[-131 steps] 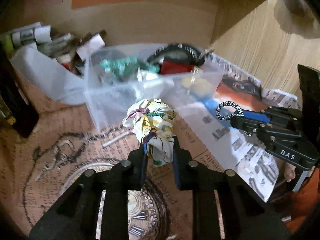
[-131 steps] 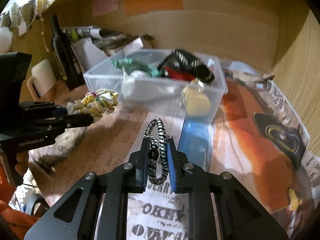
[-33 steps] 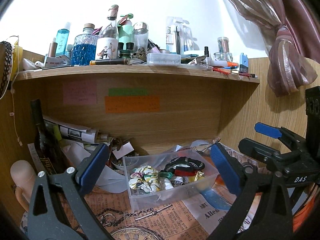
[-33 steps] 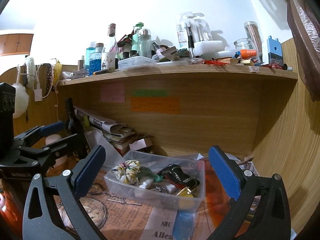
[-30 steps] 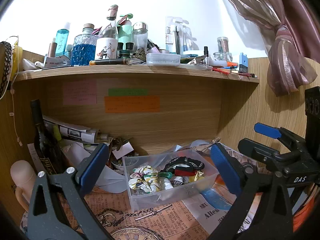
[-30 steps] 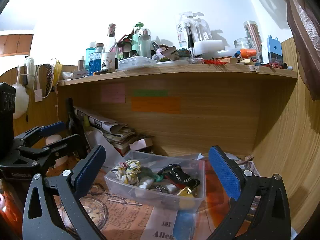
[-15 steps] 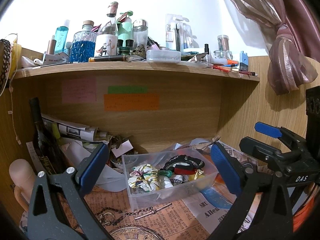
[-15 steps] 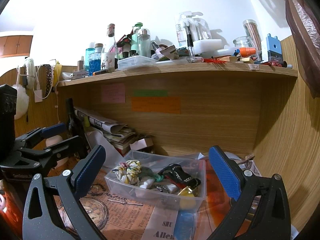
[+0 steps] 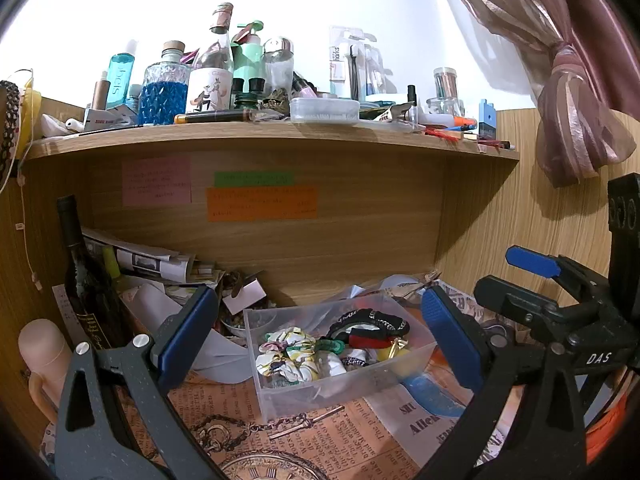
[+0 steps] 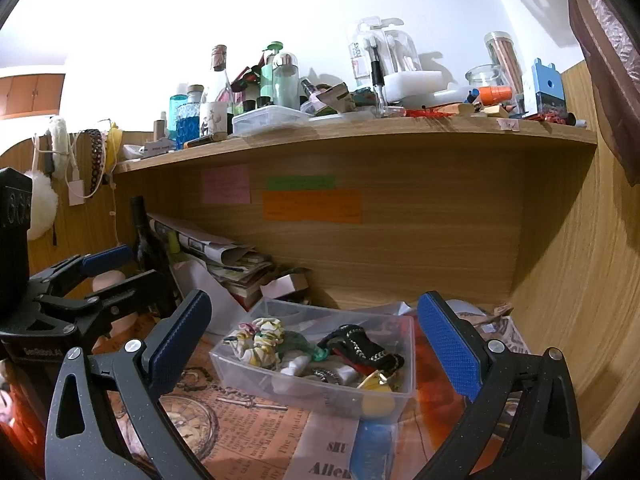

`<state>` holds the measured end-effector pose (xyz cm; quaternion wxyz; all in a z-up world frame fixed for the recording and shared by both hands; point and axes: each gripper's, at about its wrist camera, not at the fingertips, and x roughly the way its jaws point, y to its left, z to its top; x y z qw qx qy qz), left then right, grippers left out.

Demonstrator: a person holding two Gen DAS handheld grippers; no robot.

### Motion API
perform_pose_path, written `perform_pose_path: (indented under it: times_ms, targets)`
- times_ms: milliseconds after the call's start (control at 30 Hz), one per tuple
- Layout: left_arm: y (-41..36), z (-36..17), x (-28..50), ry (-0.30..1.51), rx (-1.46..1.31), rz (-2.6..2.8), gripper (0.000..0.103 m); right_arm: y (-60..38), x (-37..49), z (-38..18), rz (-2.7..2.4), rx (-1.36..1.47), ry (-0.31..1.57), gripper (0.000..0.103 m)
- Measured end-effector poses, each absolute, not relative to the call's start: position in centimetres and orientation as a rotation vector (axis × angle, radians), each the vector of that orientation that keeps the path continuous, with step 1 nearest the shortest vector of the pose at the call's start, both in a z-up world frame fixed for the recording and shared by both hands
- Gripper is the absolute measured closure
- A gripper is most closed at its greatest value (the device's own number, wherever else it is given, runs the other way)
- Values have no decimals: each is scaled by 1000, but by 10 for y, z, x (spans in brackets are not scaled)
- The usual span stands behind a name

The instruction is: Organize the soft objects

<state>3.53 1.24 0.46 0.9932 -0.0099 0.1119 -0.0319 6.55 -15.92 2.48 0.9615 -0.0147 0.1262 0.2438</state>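
Scrunchies and hair ties lay inside the clear plastic bin (image 9: 340, 384) on the desk under the shelf (image 9: 272, 136). Floral scrunchie (image 9: 286, 354) sat at the bin's left end, touching a green tie (image 9: 330, 346); black band w/ white stitching (image 9: 366, 320) lay over a red item (image 9: 368, 340) toward the right end. A b/w cord tie (image 9: 354, 360) showed low in the bin, partly hidden. Yellow piece seen through the bin wall, identity unclear.

Left gripper (image 9: 320, 340): fingers spread wide, nothing between blue pads (image 9: 188, 336). Right gripper (image 10: 312, 344): same, fingers wide apart, empty. Both held back from and above the bin, apart from contents, framing it between their fingers in each wrist view. Judged reason: soft items released, tools pulled clear so nothing snags on the fabric.

Loose soft items outside the bin: none seen on the newspaper liner (image 9: 320, 440). A metal chain w/ bar (image 9: 280, 426) lay just in front of the bin, not soft, so prob. not part of the job. Blue flat item (image 10: 372, 448) beside the bin's front right corner; material cannot be told.

Assessment: task appeared at or near completion. Risk low; the bin sat close to clutter at the back, incl. dark bottle (image 9: 86, 280) and paper stack (image 10: 236, 260), so any further reach should come from the front.
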Motion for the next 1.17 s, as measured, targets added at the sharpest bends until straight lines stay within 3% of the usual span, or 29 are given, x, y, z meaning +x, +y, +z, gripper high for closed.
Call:
perform_pose_path:
  times_ms: [1167]
  targets:
    - [13,1,39,251,-54,-77,0,-159,66,25,497,-34,256,0]
